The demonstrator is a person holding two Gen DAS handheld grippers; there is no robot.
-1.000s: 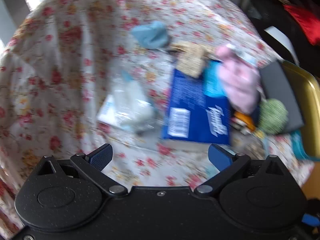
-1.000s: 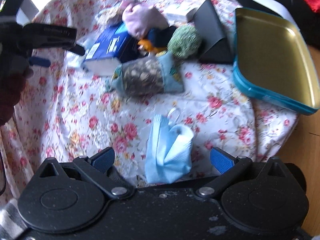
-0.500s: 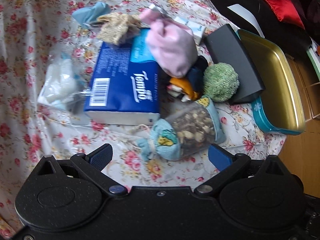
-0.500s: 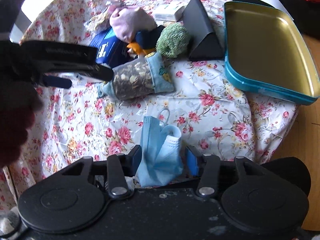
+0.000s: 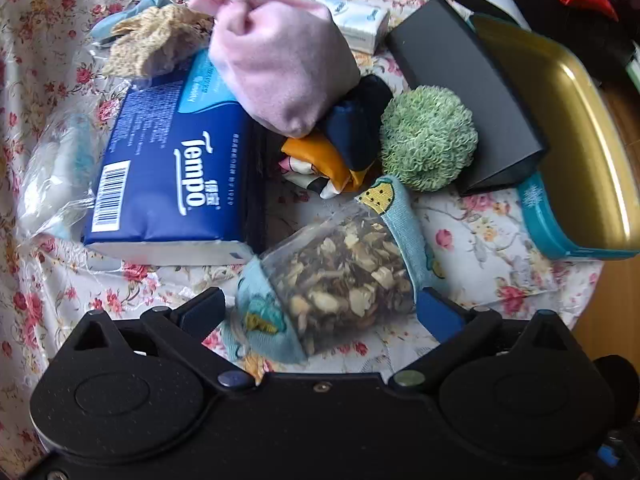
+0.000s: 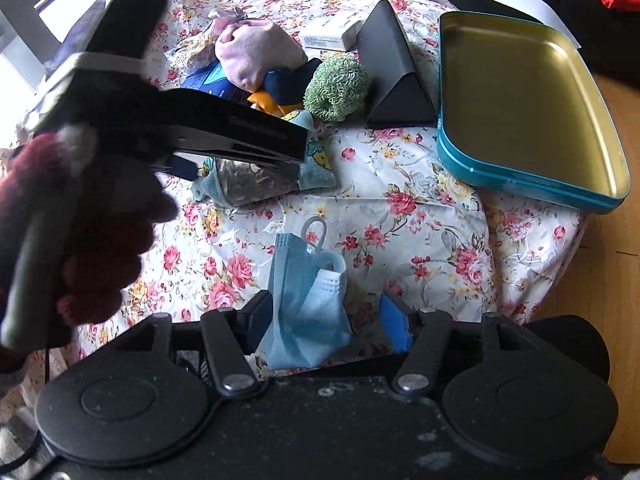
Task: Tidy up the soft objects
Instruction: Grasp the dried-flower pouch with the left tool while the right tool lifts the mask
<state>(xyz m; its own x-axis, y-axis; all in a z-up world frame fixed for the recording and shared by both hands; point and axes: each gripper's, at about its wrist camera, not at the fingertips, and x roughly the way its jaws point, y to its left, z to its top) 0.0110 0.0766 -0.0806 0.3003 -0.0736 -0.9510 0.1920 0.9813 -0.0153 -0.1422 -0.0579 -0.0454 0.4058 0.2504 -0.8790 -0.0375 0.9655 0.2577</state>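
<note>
Blue mask fabric (image 6: 306, 300) sits low centre of my right view, between my right gripper's (image 6: 326, 322) jaws, which stand partly apart with only the left pad touching, so it isn't pinched. I should close gently around the bunched middle, not the ear loop, before carrying it to the tin tray (image 6: 520, 184) at upper right. My left gripper (image 5: 320, 312) is spread wide around the herb pouch (image 5: 340, 276), low centre of its view; I'd centre it before squeezing.

The blue tissue pack (image 5: 176, 176) reads "Tempo" in white beside a barcode.
</note>
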